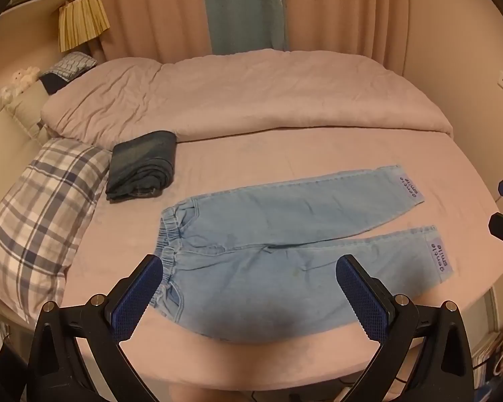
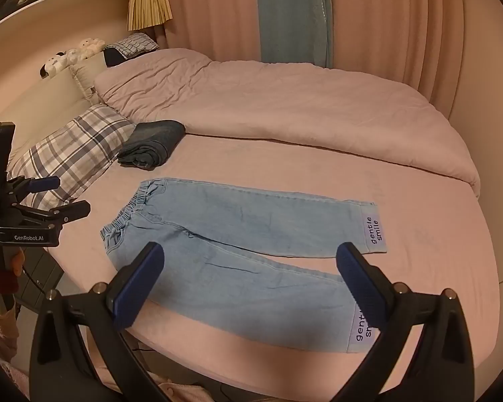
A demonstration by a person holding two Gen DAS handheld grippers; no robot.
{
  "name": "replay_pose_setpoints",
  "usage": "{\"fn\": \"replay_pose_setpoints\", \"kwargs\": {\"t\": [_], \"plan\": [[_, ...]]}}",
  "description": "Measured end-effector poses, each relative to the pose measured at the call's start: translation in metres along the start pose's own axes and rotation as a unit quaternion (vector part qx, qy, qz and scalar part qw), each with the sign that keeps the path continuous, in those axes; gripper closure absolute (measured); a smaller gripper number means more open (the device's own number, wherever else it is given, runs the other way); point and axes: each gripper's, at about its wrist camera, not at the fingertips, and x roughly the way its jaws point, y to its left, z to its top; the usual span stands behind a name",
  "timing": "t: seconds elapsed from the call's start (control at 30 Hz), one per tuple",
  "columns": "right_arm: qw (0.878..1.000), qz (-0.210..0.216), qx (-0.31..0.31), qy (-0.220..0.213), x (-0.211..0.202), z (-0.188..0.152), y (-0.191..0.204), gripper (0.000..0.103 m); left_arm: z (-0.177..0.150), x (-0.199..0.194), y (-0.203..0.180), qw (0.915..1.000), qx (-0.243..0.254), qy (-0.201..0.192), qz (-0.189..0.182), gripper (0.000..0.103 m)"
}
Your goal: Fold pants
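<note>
Pants [image 1: 285, 244] in light blue denim are seen, from the left wrist view, spread flat on the bed [image 1: 251, 154] near its front edge, waistband toward the pillow end and the two legs slightly parted toward the foot end, presumably so that one leg can be laid over the other. The left gripper [image 1: 248, 298] is held above the seat and waistband with its jaws spread wide and nothing between them, placed, it is judged, for a grasp at the waist. A folded dark garment [image 1: 142, 167] is set by the plaid pillow [image 1: 40, 214], apart from the work. In the right wrist view, the right gripper [image 2: 251, 288] is held wide open and empty above the near leg close to its labelled cuff [image 2: 360, 331], likely for a hem grasp. No fold has yet been made.
</note>
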Motion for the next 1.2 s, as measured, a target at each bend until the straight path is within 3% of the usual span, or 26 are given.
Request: {"fn": "replay_pose_setpoints", "kwargs": {"t": [1.2], "plan": [[1.0, 0.0, -0.001, -0.001, 0.0009, 0.0033, 0.0076, 0.0, 0.0009, -0.0028, 0.0018, 1.0, 0.001, -0.001, 0.004, 0.0]]}}
